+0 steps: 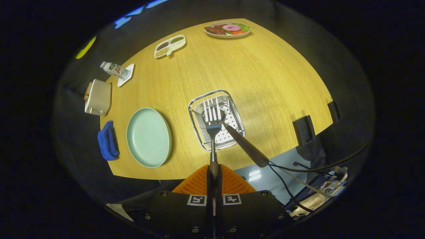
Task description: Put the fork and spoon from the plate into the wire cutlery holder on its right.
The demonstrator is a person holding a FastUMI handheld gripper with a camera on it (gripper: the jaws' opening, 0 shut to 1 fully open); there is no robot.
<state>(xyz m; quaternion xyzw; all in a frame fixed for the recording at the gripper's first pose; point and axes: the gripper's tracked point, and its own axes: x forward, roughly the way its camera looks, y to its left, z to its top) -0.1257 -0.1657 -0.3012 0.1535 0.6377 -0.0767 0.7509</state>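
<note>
Tongs (213, 181) clenched on the fork (212, 116), its long axis running straight ahead, tines directly over the wire cutlery holder (196, 106) where the spoon (244, 142) already leans

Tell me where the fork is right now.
In the gripper view, the fork is clamped by its handle in the gripper, tines over the wire cutlery holder, right of the plate.

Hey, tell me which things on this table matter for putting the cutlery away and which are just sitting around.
Job things: fork, clamped in the gripper, tines over the holder; spoon already leaning in the holder; plate to its left.

Lying about: blue cloth, toaster, bottle, divided dish, food plate.
</note>
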